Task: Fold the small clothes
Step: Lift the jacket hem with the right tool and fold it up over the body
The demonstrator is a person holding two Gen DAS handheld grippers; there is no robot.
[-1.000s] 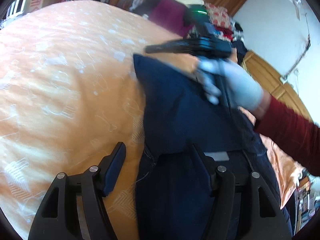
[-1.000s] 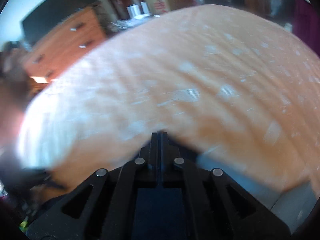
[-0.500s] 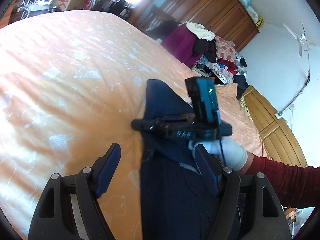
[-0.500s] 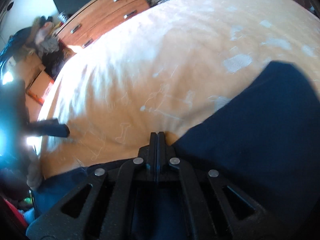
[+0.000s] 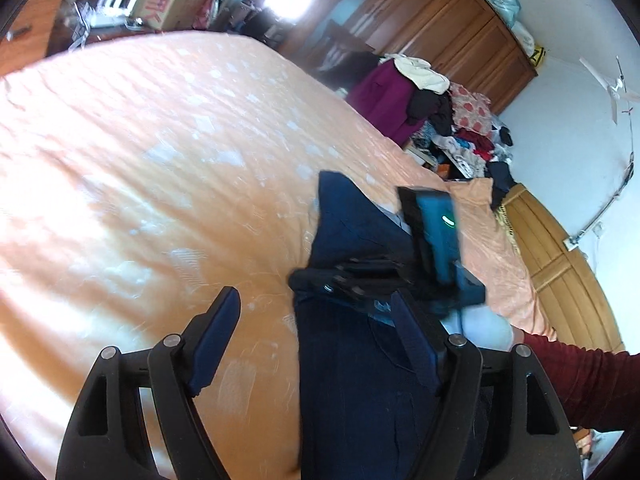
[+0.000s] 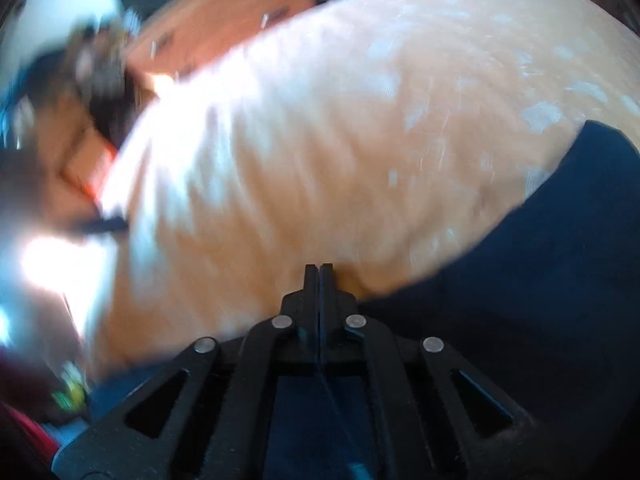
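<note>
Jaws first: left gripper [image 5: 316, 334], black two-finger tool w/ blue pads, has its fingers spread wide apart — nothing between them but bedding and the edge of the cloth. Right gripper [image 6: 319, 276], same black build, has its fingers pressed tight together; a thin dark line runs down between them, but can't tell if cloth is pinched there, since the view is badly motion-blurred. Task item is a dark navy garment [image 5: 352, 360] of denim-like cloth, lying on the orange bedsheet w/ pale white print [image 5: 160, 168], stretched from beside the left gripper's right finger [image 5: 414, 344] up toward the far side of the sheet, one corner pointing away. That right finger overlaps the garment; the left finger [image 5: 214, 338] sits over bare sheet just beside the garment's edge. From the left wrist cam, the right gripper [image 5: 320, 284] lies across the garment, its blue-cased camera block w/ a green light on top, held by a hand in a pale glove [image 5: 480, 326] w/ a dark red sleeve [image 5: 580, 384] behind. In the right wrist cam the garment [image 6: 540, 280] fills the area right of and under that gripper, sheet [image 6: 320, 140] beyond. Past the sheet — a pile of mixed clothes [image 5: 440, 120] against brown wooden wardrobes [image 5: 440, 28].
</note>
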